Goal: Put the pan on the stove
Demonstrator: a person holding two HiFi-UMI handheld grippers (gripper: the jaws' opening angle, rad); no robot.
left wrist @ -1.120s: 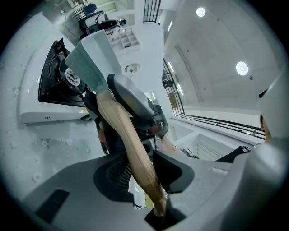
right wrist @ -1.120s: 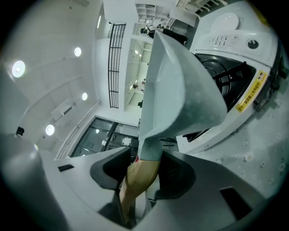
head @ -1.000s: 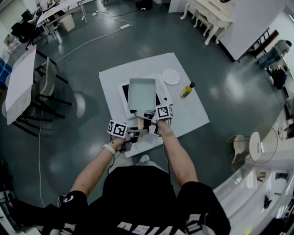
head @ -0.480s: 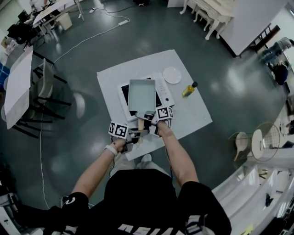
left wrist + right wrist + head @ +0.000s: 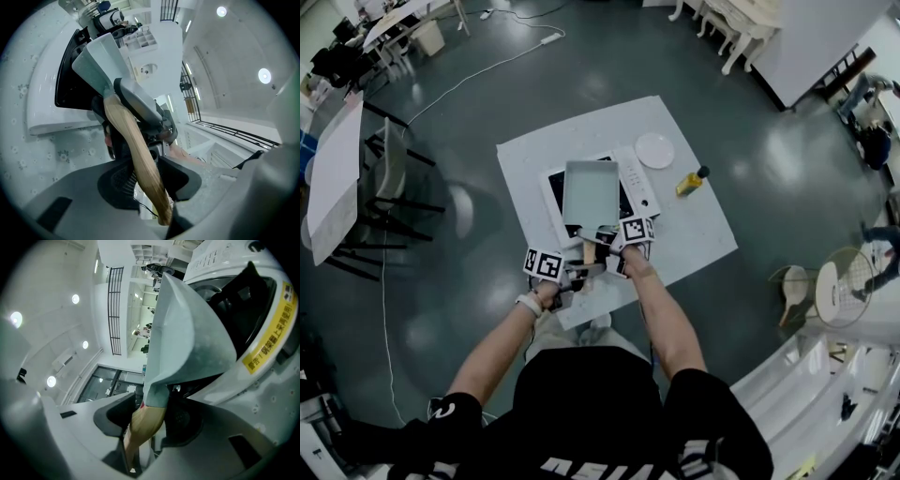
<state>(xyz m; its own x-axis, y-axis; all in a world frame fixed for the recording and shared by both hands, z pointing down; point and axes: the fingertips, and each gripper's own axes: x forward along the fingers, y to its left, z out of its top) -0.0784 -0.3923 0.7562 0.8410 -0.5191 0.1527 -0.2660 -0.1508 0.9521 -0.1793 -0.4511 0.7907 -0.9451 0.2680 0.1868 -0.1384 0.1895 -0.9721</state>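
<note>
A grey rectangular pan (image 5: 591,192) with a wooden handle (image 5: 588,249) is over the black glass of a white stove (image 5: 631,180) on the table. My left gripper (image 5: 581,270) is shut on the near end of the handle (image 5: 136,150). My right gripper (image 5: 598,240) is shut on the handle (image 5: 143,425) closer to the pan body (image 5: 187,333). In the right gripper view a dark gap shows between the pan's underside and the stove (image 5: 262,348). The left gripper view shows the pan (image 5: 101,61) beyond the right gripper (image 5: 140,105), with the stove (image 5: 47,108) beneath.
A white plate (image 5: 654,150) and a bottle of yellow oil (image 5: 689,182) stand on the white table (image 5: 694,246) to the right of the stove. Chairs (image 5: 394,178) and another white table (image 5: 333,178) stand to the left on the floor.
Both grippers and the pan have sunk a little toward the stove. Both grips on the handle are unchanged.
</note>
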